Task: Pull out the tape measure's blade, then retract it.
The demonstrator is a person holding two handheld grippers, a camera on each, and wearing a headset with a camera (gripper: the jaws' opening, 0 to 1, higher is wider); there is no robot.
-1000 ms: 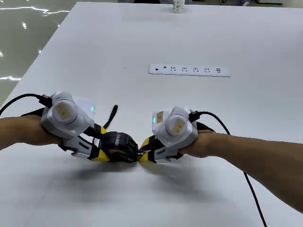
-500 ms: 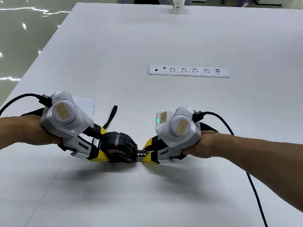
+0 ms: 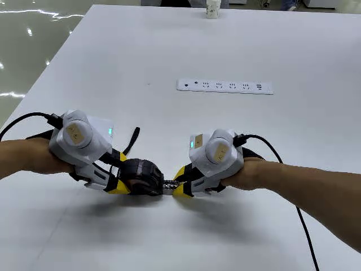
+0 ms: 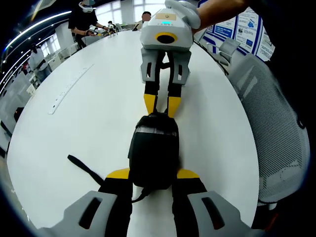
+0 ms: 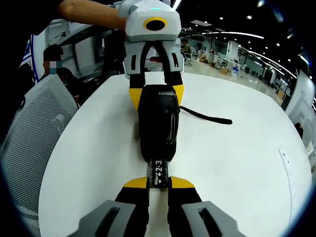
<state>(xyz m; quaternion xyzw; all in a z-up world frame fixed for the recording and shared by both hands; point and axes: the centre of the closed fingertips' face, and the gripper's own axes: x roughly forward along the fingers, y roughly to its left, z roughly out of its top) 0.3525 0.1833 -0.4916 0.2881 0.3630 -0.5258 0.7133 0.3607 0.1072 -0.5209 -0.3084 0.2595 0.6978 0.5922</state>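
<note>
Grips black tape measure by its case with left gripper, low on near part of white bench; pinches short exposed blade between right gripper's narrow jaws.

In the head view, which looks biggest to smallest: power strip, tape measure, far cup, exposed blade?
1. power strip and tape measure: a near tie. The strip is longer, the case bulkier but nearer the camera.
2. cup, far off, so unsure.
3. blade, a short exposed stub.
</note>
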